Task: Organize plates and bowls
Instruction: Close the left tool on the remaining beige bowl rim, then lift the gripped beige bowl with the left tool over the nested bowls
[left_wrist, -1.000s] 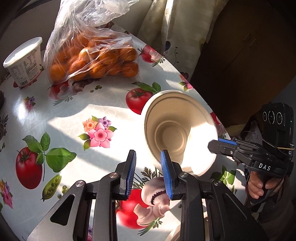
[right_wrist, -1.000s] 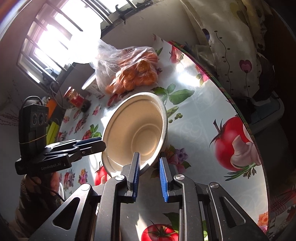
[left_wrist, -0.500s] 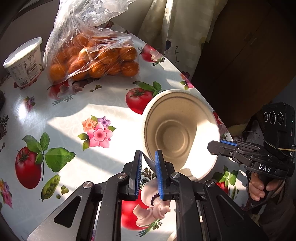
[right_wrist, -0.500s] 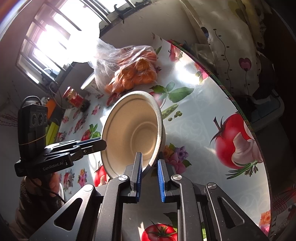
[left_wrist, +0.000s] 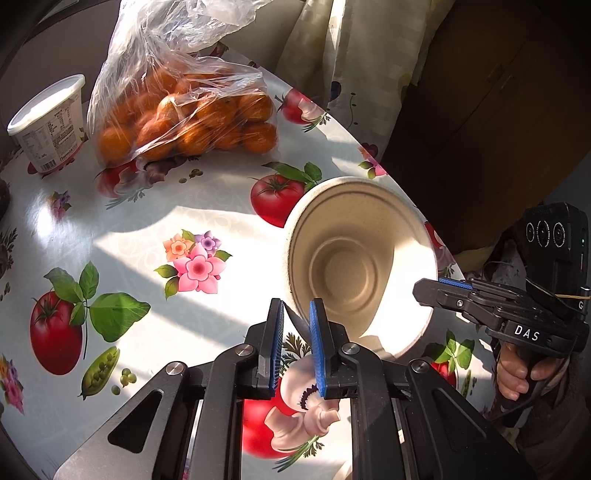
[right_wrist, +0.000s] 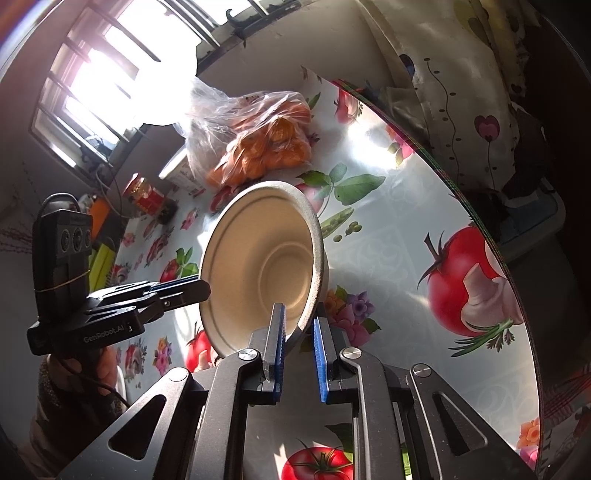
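Note:
A beige paper bowl (left_wrist: 354, 266) is held tilted above the table, its inside facing both cameras; it also shows in the right wrist view (right_wrist: 262, 269). My left gripper (left_wrist: 297, 321) is shut on the bowl's near rim. My right gripper (right_wrist: 298, 323) is shut on the opposite rim, and it shows from the side in the left wrist view (left_wrist: 439, 286). The left gripper shows from the side in the right wrist view (right_wrist: 192, 288).
A round table with a fruit-and-flower print cloth (left_wrist: 147, 229). A plastic bag of oranges (left_wrist: 184, 118) and a white lidded tub (left_wrist: 48, 122) stand at the far side. A red jar (right_wrist: 142, 192) stands near the window. The table edge (right_wrist: 480, 229) runs along the right.
My left gripper has closed from open onto the bowl's rim. The bowl has tilted up more steeply, held by both grippers.

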